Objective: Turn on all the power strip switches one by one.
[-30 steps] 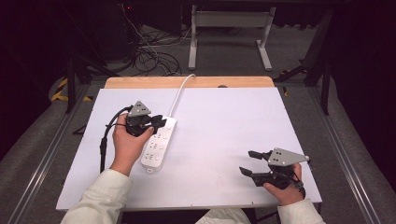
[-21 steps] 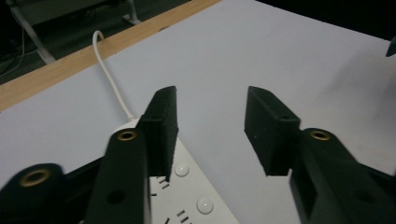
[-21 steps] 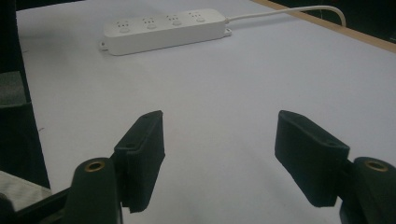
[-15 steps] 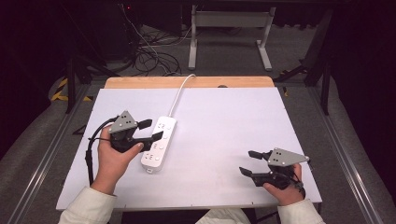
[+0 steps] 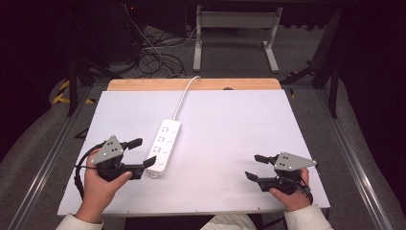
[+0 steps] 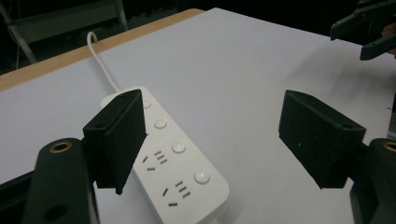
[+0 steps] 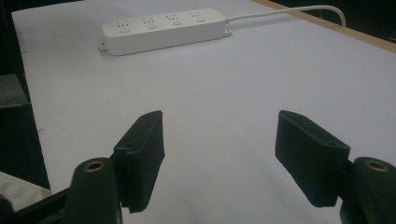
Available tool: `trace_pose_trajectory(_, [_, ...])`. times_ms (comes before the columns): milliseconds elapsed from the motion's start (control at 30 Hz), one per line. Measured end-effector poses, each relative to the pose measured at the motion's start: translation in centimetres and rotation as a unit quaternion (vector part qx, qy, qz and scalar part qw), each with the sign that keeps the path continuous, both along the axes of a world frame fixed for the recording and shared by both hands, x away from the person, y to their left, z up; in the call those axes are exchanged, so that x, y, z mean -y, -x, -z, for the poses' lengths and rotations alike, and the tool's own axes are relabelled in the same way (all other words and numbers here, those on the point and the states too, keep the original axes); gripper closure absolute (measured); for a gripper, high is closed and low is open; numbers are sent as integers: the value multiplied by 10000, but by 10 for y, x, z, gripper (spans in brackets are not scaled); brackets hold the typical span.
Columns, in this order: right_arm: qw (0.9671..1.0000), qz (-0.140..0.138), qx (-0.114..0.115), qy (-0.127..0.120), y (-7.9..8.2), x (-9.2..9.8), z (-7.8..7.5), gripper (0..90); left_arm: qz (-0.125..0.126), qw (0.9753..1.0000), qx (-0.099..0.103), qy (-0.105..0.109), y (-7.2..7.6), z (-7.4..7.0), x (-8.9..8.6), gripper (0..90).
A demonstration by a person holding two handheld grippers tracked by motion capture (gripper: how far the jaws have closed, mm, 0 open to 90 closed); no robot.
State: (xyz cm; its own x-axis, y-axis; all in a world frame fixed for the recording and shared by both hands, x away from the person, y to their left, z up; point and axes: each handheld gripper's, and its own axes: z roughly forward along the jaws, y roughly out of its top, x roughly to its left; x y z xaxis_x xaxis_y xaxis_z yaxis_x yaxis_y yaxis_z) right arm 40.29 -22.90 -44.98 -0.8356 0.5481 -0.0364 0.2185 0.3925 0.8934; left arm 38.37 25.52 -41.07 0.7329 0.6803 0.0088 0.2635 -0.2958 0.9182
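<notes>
Jaws, both sets: spread wide, nothing between them, as I read them from my station. Item one, left gripper [image 5: 142, 152]: held in the person's left hand [image 5: 98, 184] near the front left of the table [image 5: 230, 124]; jaws parted, one tip just beside the near end of the power strip [image 5: 163, 145], whether touching I cannot tell; a black cable loops from it at the hand's left. In the left gripper view I log this same gripper [image 6: 219, 140] with its one jaw overlapping the strip's [image 6: 173, 172] long edge and the other well out over bare white table [image 6: 243, 60]. Item two, right gripper [image 5: 255, 166]: held in the right hand [image 5: 289, 196] near the front right corner, jaws parted over bare tabletop, well apart from the strip; grey three-cornered plate on top. In the right gripper view I see its own jaws [image 7: 219, 149] open above plain white surface [image 7: 233, 84], the strip [image 7: 163, 28] lying far off across the table. Item three, power strip: white, flat on the table left of centre, long axis running away from the person and slightly rightward, four sockets each with a round button, white cord [image 5: 184, 93] leading off its far end over the wooden back edge [image 5: 191, 84]. Item four, surroundings: dark floor beyond, cables [image 5: 153, 57] and a grey metal stand [image 5: 234, 28] behind the table.
</notes>
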Motion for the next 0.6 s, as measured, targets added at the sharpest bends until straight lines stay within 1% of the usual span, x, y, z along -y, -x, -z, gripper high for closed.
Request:
trace_pose_trajectory(33, [10000,0,0,1,0,0,0,337,2,10000,-12,-24,2,3,-2,235])
trace_pose_trajectory(133, [10000,-4,11,4,0,0,0,337,11,9998,-44,-217,9,16,-7,229])
trace_pose_trajectory(167, [10000,1,13,-1,0,0,0,337,43,9996,-105,-253,10,21,-10,226])
trace_pose_trajectory(200, [10000,12,14,3,0,1,-1,337,77,9994,-206,-253,11,25,-12,225])
trace_pose_trajectory(267, [10000,19,12,-4,0,1,0,337,55,9995,-253,-181,14,35,-19,222])
trace_pose_trajectory(300, [10000,11,0,-7,0,1,0,337,66,9994,-315,-129,15,40,-23,220])
trace_pose_trajectory(367, [10000,17,-5,2,-1,2,1,337,34,9994,-348,-56,17,49,-28,198])
trace_pose_trajectory(433, [10000,30,-13,-5,-1,2,1,337,-14,9995,-292,-117,19,57,-31,183])
trace_pose_trajectory(467, [10000,37,-17,-2,-2,3,1,337,-43,9994,-317,-119,20,60,-32,182])
trace_pose_trajectory(500, [10000,44,-22,2,-2,3,2,337,-93,9993,-311,-165,20,63,-32,182])
trace_pose_trajectory(533, [10000,48,-40,-10,-2,3,2,337,-124,9990,-319,-279,19,65,-32,185])
trace_pose_trajectory(567, [10000,42,-51,-16,-3,3,2,337,-184,9987,-382,-287,18,67,-31,187])
trace_pose_trajectory(600, [10000,39,-50,-9,-3,3,2,337,-239,9983,-496,-211,17,69,-30,189])
